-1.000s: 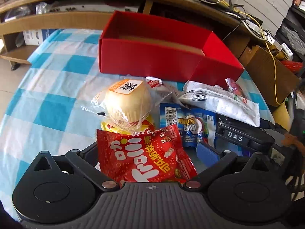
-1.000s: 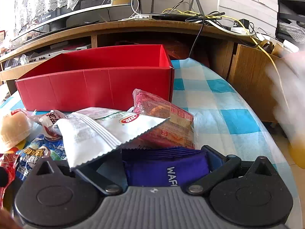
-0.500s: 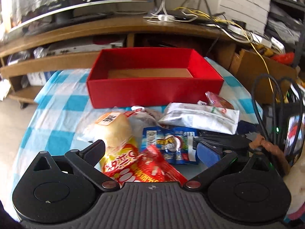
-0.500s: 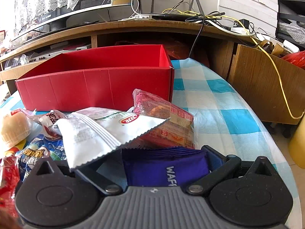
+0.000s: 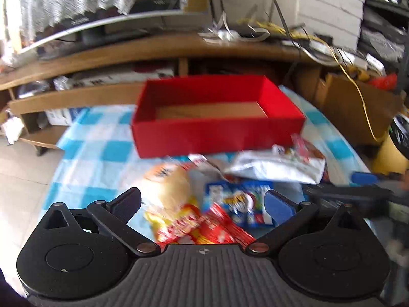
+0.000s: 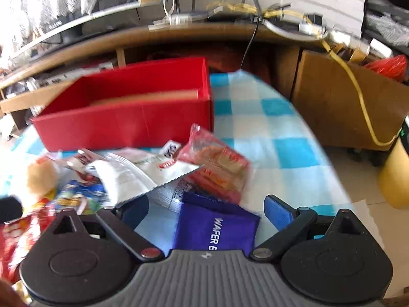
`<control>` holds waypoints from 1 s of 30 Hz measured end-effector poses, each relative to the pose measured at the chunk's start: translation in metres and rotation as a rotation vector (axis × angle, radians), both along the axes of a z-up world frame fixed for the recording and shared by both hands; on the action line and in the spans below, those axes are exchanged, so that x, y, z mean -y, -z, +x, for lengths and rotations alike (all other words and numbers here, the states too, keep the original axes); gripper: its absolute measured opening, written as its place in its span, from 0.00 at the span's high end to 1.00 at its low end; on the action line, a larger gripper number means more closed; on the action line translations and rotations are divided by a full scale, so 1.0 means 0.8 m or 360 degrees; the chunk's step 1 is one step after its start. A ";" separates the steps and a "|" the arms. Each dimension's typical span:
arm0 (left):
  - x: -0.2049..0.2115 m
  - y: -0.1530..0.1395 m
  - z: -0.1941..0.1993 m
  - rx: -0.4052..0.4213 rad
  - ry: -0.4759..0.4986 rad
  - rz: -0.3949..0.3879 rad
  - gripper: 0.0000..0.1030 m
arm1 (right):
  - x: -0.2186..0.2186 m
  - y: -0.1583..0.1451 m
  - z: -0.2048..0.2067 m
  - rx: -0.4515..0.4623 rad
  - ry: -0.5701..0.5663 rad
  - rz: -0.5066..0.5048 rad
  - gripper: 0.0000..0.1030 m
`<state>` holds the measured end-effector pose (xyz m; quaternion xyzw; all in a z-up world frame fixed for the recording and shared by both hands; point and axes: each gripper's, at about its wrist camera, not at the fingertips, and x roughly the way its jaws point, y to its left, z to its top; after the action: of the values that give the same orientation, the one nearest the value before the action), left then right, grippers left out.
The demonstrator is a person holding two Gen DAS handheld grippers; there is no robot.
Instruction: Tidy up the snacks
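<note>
An empty red box [image 5: 217, 117] stands at the back of the checked table; it also shows in the right wrist view [image 6: 127, 110]. A heap of snack packs lies in front of it: a wrapped bun [image 5: 171, 186], a red and yellow pack [image 5: 202, 227], a blue pack [image 5: 240, 204], a white pack [image 5: 278, 166]. My left gripper [image 5: 202, 204] is open above the red pack. My right gripper [image 6: 207, 209] is open above a purple wafer pack [image 6: 217, 227], beside a red clear pack [image 6: 217, 163] and the white pack [image 6: 133, 174].
The blue and white checked tablecloth [image 5: 89, 148] ends at the left and at the right [image 6: 294, 153]. A wooden shelf unit [image 5: 153, 51] with cables stands behind the table. A brown cardboard box [image 6: 337, 97] sits at the right.
Both grippers have lifted and pulled back from the heap. The right gripper rose from low over the purple pack. Both views are blurred by motion.
</note>
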<state>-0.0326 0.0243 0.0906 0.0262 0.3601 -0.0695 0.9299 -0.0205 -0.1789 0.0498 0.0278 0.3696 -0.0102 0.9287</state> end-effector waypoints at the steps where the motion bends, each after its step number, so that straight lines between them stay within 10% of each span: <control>1: -0.003 -0.006 -0.003 0.0017 -0.0011 -0.0002 0.00 | 0.000 -0.009 -0.009 0.0024 -0.0005 0.0008 0.00; 11: -0.021 -0.056 -0.056 0.0205 -0.0086 -0.0010 0.00 | -0.020 -0.087 -0.079 0.0216 -0.0079 0.0114 0.00; 30: -0.019 0.013 -0.029 -0.0199 -0.0132 0.0083 0.00 | -0.049 -0.036 -0.073 -0.0062 -0.0093 -0.0024 0.00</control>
<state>-0.0560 0.0395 0.0805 0.0311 0.4199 -0.0231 0.9067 -0.0786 -0.1393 0.0789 0.0099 0.3884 0.0138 0.9214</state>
